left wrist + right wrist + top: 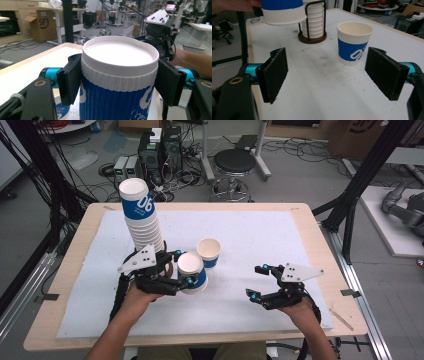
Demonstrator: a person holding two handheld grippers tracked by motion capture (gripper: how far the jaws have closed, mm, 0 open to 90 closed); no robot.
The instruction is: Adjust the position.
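Centrally, the left gripper (172, 270) clamps a paper cup (192, 271), one black pad on each side of its ribbed wall just under the rolled rim; the cup is held off the table, just beside the tall cup stack (142, 217). At right, the right gripper (257, 282) holds nothing, its jaws spread wide over bare mat, well apart from the cups. A second cup (209, 251) stands upright on the mat (250, 235) near the held one, mouth up.

Surface: a white, lightly speckled mat covering a pale wooden table (70, 265). The stack sits in a dark wire holder (312, 22) with a round brown base.

Room: grey floor with tangled cables, a black round stool (234, 167), computer boxes (159, 150), and black metal frame posts.

Materials: both cups are white corrugated paper with a blue printed band; the gripper pads (274, 73) are flat, rough black foam on teal fittings.
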